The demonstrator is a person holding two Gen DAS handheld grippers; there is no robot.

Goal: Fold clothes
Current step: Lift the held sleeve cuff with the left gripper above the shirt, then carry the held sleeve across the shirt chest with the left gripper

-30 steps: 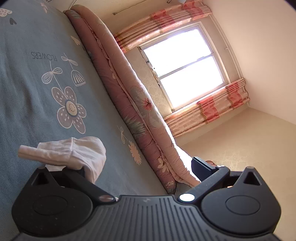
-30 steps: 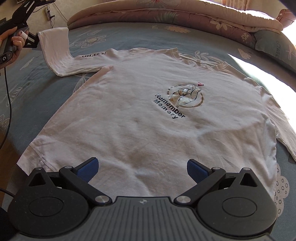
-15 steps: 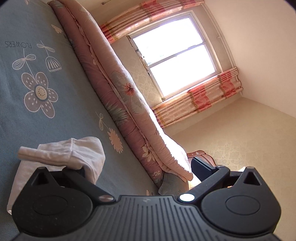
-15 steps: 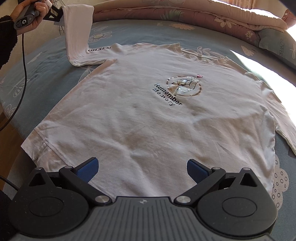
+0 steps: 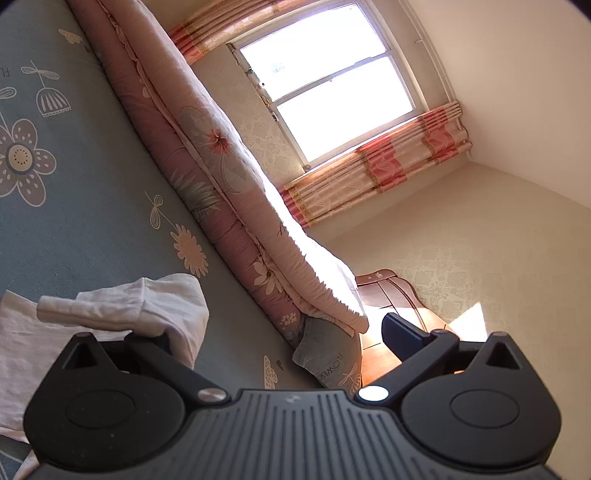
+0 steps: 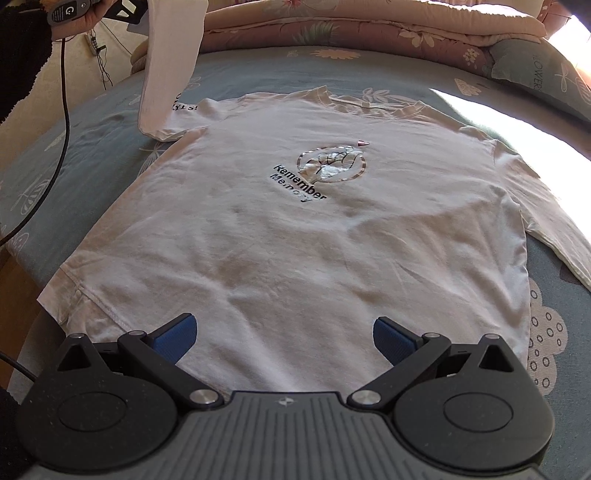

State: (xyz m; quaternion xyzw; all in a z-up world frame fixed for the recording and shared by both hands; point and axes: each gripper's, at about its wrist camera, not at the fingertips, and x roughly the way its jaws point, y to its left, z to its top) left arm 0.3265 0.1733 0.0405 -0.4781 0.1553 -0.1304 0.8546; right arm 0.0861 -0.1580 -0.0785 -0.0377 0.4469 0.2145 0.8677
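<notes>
Blue flowered bed; white shirt spread flat; pink quilt rolled along far edge.

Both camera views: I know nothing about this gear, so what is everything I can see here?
shirt: one, white, spread flat on the bed
shirt sleeve: one, white, lifted at far left
sheet: one, blue-grey, flowered, covering the bed
quilt: one, pink, rolled along the far edge
pillow: one, grey-green, far right corner
window: one, bright, back wall
curtains: pink-striped, flanking the window
cable: one, black, hanging at left
hand: one, top left
left gripper: black, open, sleeve draped on it
right gripper: black, open, over the hem
</notes>
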